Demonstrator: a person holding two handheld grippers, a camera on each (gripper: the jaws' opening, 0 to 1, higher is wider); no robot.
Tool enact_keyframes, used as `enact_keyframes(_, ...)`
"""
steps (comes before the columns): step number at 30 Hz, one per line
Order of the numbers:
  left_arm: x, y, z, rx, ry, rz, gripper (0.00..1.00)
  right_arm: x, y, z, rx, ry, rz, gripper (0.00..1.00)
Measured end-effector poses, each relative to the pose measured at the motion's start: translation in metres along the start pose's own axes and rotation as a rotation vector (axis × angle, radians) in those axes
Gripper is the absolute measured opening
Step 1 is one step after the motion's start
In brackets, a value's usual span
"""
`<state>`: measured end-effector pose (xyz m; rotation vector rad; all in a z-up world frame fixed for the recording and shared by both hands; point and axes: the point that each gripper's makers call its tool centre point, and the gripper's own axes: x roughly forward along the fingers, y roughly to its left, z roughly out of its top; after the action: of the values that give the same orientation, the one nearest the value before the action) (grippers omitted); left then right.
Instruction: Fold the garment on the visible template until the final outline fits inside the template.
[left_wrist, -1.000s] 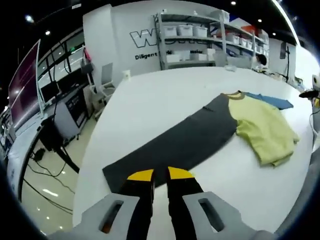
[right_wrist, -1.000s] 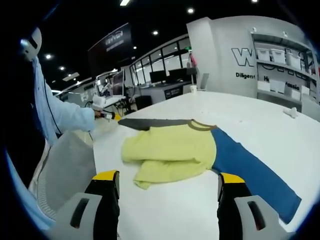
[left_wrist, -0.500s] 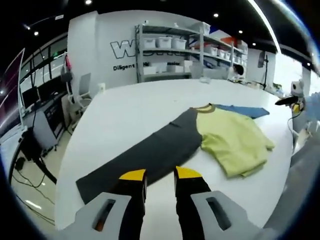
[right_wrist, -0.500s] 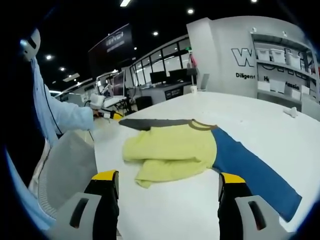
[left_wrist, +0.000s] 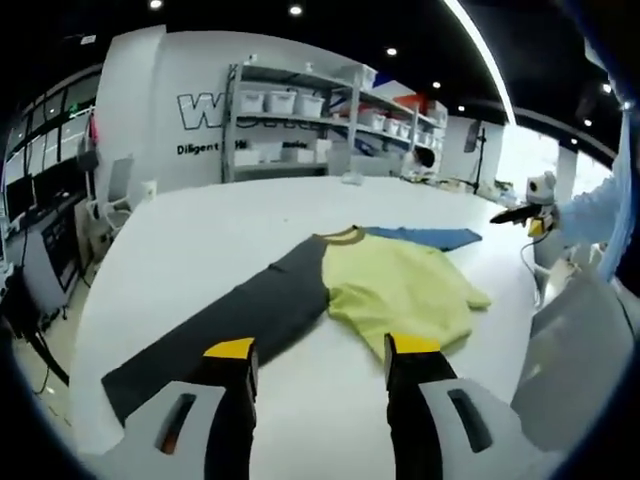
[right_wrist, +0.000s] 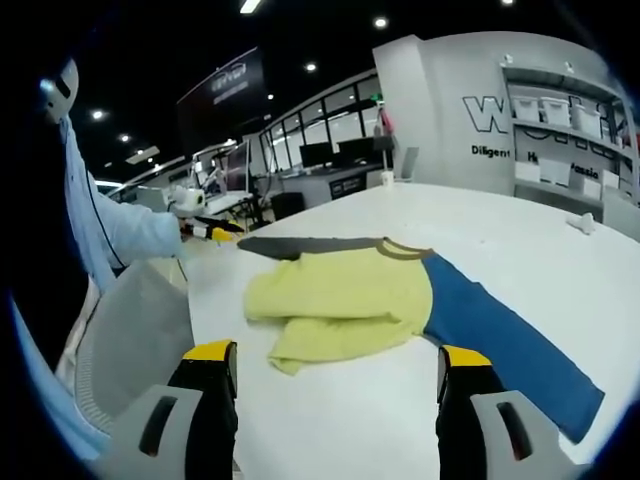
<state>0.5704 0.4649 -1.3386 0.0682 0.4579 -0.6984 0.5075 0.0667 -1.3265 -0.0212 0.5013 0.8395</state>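
The garment (left_wrist: 390, 290) lay flat near the middle of the white table (left_wrist: 200, 230), yellow body bunched, its grey sleeve (left_wrist: 220, 325) reaching toward the near-left edge and its blue sleeve (right_wrist: 500, 340) spread out opposite. Bare tabletop surrounded it. The left gripper (left_wrist: 322, 350) and right gripper (right_wrist: 338, 355) hovered with jaws wide apart, empty. Shelving (left_wrist: 300, 110) stood far beyond.

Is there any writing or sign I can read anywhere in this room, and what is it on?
"W": large outlined letter on the white wall; the rest is cut off by the shelving.
"Diligent": small dark word below it on the same wall; what follows is hidden.
Dark hanging sign: its white marking is too blurred to read.
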Motion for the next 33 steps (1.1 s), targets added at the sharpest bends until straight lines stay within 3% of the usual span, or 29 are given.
enact_keyframes(19,0.007,-0.047,0.005,0.040,-0.014,-0.095,0.51,0.002,0.006,0.000,0.002,-0.015,0.007,0.80)
enact_keyframes(33,0.017,-0.078,-0.007,0.087,0.014,-0.161,0.52,0.003,0.015,-0.004,0.008,-0.022,0.015,0.80)
